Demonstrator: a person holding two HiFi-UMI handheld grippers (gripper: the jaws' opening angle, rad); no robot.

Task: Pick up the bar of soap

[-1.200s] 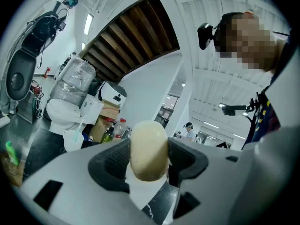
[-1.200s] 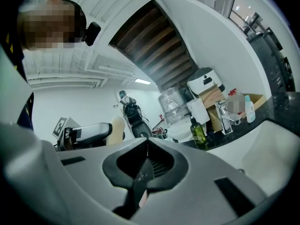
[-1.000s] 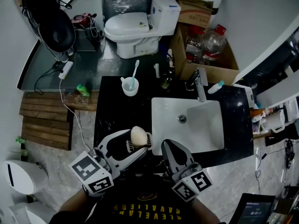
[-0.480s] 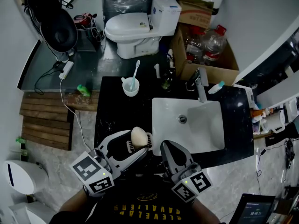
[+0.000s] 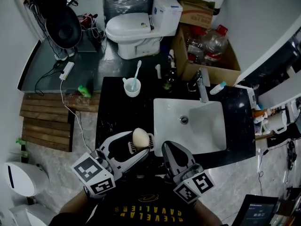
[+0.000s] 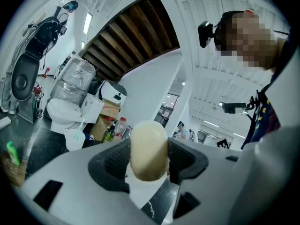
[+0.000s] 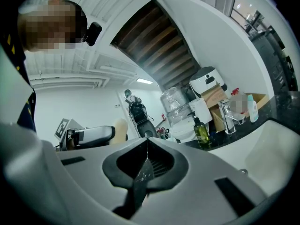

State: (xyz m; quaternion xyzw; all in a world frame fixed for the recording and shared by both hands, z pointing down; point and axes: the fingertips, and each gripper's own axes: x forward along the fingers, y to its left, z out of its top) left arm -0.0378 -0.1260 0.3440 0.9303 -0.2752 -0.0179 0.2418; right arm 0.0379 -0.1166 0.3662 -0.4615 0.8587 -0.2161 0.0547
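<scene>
The cream oval bar of soap [image 5: 139,137] [image 6: 148,150] is clamped between the black pads of my left gripper [image 5: 138,144] [image 6: 149,161], lifted above the front left of the black counter [image 5: 110,102]. From the right gripper view the soap [image 7: 121,128] shows at the left gripper's tip. My right gripper [image 5: 168,149] [image 7: 146,158] sits just to the right, near the basin's front edge, its jaws pressed together with nothing between them.
A white basin [image 5: 189,125] with a tap [image 5: 202,85] fills the counter's right side. A cup with a toothbrush [image 5: 131,86] and a green bottle [image 5: 167,83] stand at the back. A toilet [image 5: 134,31] and a cardboard box [image 5: 207,55] lie beyond.
</scene>
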